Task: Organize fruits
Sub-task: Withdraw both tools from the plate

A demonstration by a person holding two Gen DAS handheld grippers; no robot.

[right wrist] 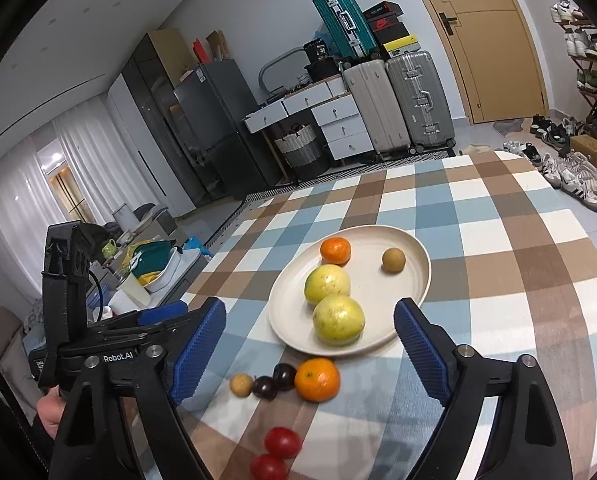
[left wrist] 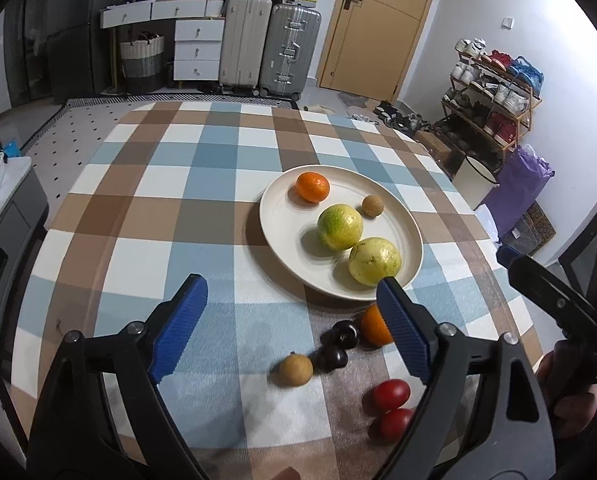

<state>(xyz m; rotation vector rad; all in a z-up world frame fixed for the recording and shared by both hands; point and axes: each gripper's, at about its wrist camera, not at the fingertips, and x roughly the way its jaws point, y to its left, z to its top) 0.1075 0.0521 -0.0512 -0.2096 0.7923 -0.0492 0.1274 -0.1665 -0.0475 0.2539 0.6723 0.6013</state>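
On the checked bench [left wrist: 202,216], a cream plate [left wrist: 282,240] already carrying four fruits. Just short of its near rim, loose on the cloth: an orange [right wrist: 317,378], dark plums [right wrist: 284,376], a small tan fruit [right wrist: 241,385], two red tomatoes [right wrist: 282,442]. Right tool [right wrist: 310,332] gaping, empty, straddling the orange's line, nearer. Left tool [left wrist: 290,312] equally wide, empty, offset left.

The left gripper [left wrist: 292,320] points steeply down, its blue-padded jaws spread wide with nothing between the pads. The right gripper [right wrist: 310,344] tilts down less steeply, jaws equally wide and empty. Each shows at the edge of the other's view, side by side, with part of a hand [right wrist: 52,408] wrapped around the left handle.
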